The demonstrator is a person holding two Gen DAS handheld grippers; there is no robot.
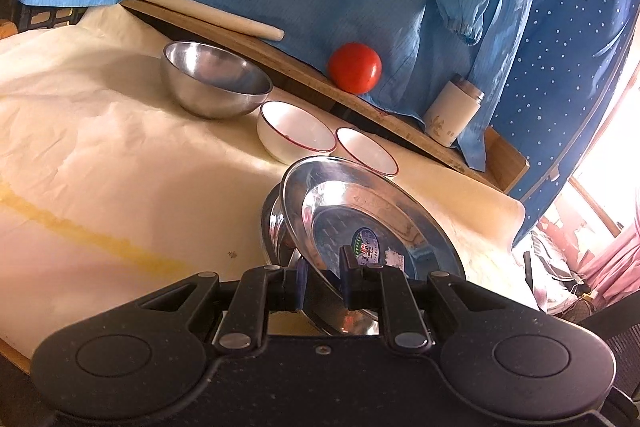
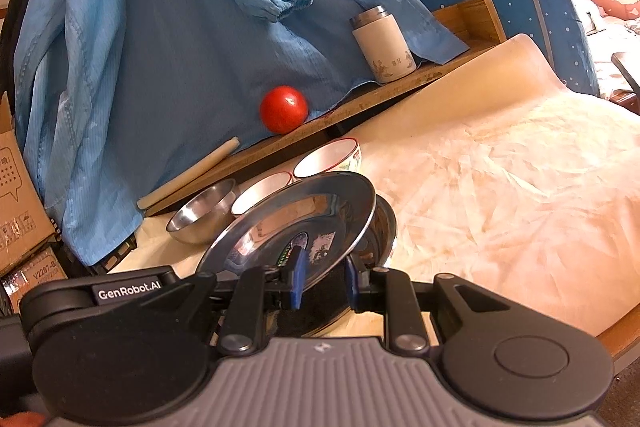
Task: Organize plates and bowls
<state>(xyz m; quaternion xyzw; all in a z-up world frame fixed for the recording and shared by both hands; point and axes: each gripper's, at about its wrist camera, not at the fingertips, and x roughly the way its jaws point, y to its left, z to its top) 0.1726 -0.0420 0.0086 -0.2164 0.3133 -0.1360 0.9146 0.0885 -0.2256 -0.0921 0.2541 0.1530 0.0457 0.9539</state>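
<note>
A shiny steel plate (image 1: 372,227) with a sticker at its centre is tilted above another plate (image 1: 274,227) on the cream-covered desk (image 1: 120,167). The left gripper (image 1: 323,273) and right gripper (image 2: 323,281) pinch its rim with blue fingers (image 2: 298,279), near two white bowls (image 1: 294,133).

Bright daylight, blown out at your right edges

You get overexposed window glare at the right edge of the left wrist view and the upper right corner of the right wrist view. The steel plate (image 1: 372,227) throws mirror reflections, the cream table cover (image 2: 500,187) looks washed out, straight lines bow toward the borders, and corners fall dark.
</note>
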